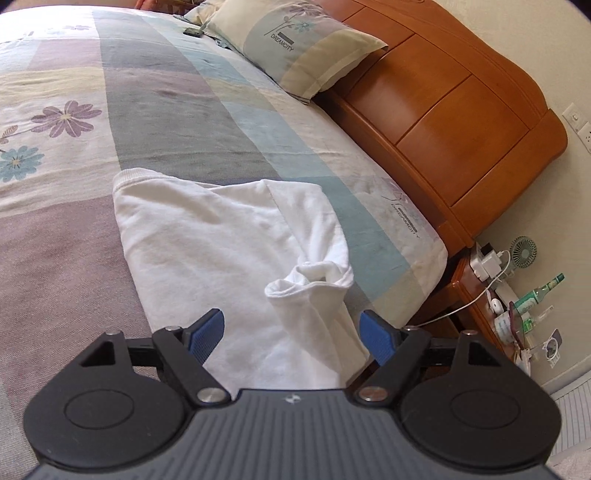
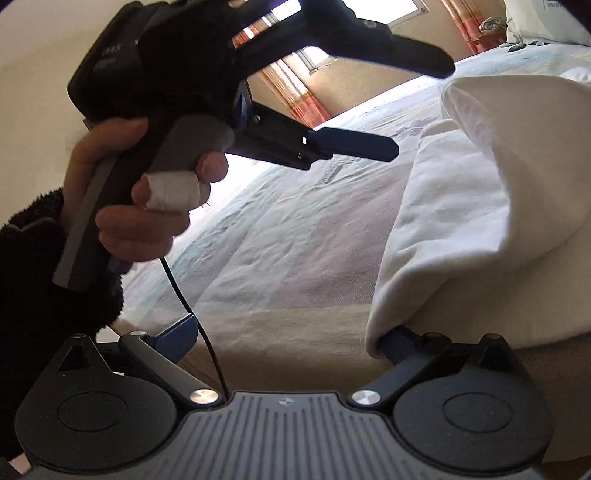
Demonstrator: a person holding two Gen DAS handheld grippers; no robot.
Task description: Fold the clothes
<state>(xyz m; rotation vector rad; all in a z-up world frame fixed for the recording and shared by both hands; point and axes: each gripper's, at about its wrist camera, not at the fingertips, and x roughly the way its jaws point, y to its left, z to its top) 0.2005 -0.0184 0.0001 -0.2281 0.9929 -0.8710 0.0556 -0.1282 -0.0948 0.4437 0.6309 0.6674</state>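
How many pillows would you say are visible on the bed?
2: one printed pillow against the headboard, a second pillow partly hidden behind it. Others may be hidden.

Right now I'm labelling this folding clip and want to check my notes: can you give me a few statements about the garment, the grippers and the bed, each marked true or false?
1. The white garment lies on the patterned bedspread. True.
2. The left gripper is clamped shut on the garment. False: its jaws stand wide apart, with cloth below them but not pinched.
3. A pillow rests against the wooden headboard. True.
4. The garment is dark blue. False: it is white.
5. The right gripper has its jaws open. True.
6. A green bottle stands on the bed. False: it is on the bedside stand.
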